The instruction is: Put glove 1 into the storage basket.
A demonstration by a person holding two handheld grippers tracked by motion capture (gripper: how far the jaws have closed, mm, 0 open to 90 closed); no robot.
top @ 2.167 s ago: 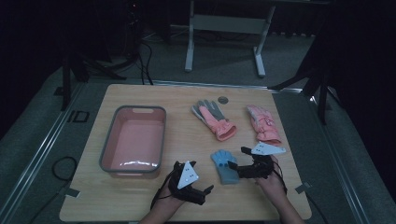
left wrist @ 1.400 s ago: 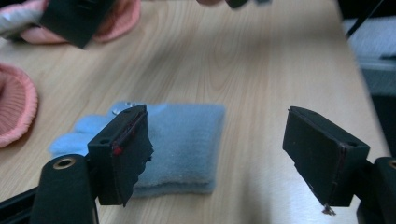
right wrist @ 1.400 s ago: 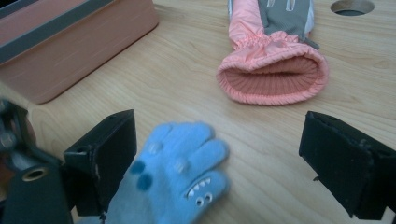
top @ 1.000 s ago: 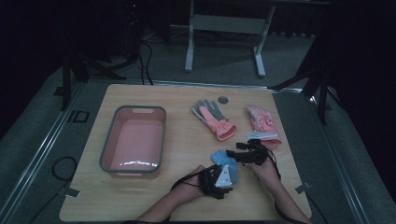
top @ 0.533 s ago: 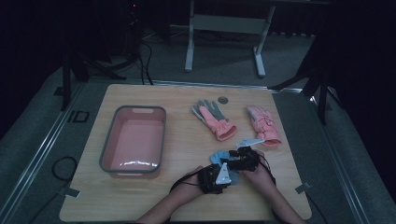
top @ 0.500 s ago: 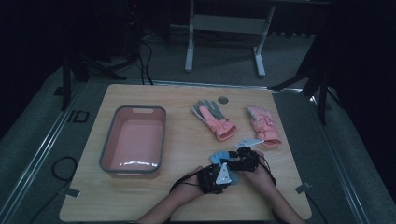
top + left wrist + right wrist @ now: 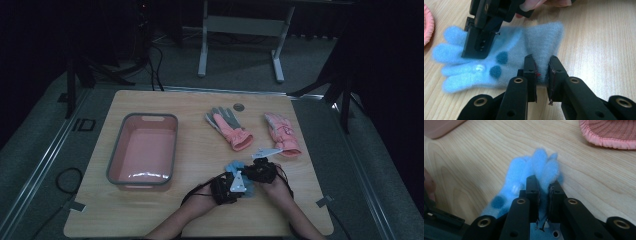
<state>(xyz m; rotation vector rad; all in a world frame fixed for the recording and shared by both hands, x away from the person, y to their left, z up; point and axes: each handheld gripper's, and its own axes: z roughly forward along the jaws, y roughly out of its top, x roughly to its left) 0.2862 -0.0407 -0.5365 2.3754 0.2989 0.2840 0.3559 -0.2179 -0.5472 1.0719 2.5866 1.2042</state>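
From the high view, both hands came in low from the near edge and met over a blue glove (image 7: 235,167) that lay on the tabletop (image 7: 200,107) near that edge, right of the pink tub (image 7: 116,161). That view hid how the claws gripped.

The left gripper view showed it: the left claw (image 7: 543,72) had just been closing and pinched a raised fold at the glove's cuff, while the right claw (image 7: 477,42) came down on the finger end.

The right gripper view showed the right claw (image 7: 543,192), also just closing, clamped on the blue finger tips, with a pink cuff (image 7: 609,132) beyond.

Farther back, the high view showed a grey-and-pink glove (image 7: 227,127) and a pink glove (image 7: 281,132) lying flat.
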